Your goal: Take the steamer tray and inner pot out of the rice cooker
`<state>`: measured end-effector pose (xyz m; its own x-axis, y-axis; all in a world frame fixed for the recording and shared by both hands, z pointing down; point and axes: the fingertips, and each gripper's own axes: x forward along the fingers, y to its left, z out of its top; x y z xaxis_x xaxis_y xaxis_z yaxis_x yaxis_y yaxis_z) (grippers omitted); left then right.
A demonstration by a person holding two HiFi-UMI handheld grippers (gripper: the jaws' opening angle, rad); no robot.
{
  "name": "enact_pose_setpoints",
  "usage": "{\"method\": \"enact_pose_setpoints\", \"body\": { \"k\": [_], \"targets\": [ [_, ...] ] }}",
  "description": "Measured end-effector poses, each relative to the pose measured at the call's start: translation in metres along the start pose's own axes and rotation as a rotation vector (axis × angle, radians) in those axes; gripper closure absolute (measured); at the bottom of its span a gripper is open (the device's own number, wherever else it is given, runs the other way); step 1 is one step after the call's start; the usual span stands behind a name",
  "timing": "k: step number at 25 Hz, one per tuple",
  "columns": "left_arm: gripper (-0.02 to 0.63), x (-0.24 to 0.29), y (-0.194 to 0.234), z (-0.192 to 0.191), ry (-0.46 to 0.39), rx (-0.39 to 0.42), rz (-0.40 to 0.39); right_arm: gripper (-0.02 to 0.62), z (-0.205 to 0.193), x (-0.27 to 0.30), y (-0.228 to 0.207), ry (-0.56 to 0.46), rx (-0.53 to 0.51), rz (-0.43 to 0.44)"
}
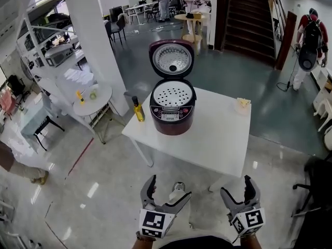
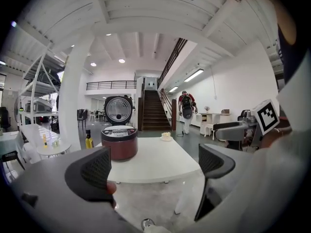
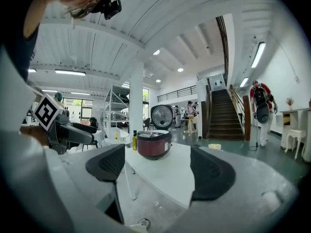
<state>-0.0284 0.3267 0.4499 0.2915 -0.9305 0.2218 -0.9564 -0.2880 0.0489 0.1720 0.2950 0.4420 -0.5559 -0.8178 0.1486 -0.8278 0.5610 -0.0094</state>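
Nearest, low in the head view, the left gripper (image 1: 168,188) and right gripper (image 1: 236,187) are held side by side over the floor, short of the worktop's (image 1: 218,139) near edge. Each gripper's own view shows its jaws standing wide apart with nothing between them. Both point toward the cooker (image 1: 172,108), which is well apart from them. The dark red cooker stands on the white worktop toward its far left part, its lid (image 1: 171,59) swung up and back. The white, perforated steamer tray (image 1: 173,94) sits in the cooker's mouth. The inner pot under it cannot be seen. A yellow bottle (image 1: 138,109) stands just beside the cooker at the worktop's left corner. A small pale object (image 1: 243,102) lies near the far right corner.
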Motion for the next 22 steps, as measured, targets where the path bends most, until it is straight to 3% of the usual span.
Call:
{"method": "enact_pose_setpoints", "body": {
  "k": [3, 9, 15, 22],
  "targets": [
    [0.052, 0.018, 0.021, 0.009, -0.039, 0.014, 0.018, 0.189, 0.008, 0.029, -0.004, -0.012, -0.012, 0.005],
    [0.057, 0.066, 0.06, 0.015, 0.012, 0.128, 0.06, 0.189, 0.023, 0.091, -0.025, -0.056, -0.009, -0.025],
    [0.057, 0.116, 0.11, 0.053, -0.04, 0.09, 0.063, 0.189, 0.041, 0.162, -0.035, -0.061, 0.01, 0.0],
    [0.057, 0.182, 0.166, 0.075, -0.038, 0.078, 0.039, 0.189, 0.059, 0.244, -0.05, -0.059, 0.038, -0.015]
  ]
}}
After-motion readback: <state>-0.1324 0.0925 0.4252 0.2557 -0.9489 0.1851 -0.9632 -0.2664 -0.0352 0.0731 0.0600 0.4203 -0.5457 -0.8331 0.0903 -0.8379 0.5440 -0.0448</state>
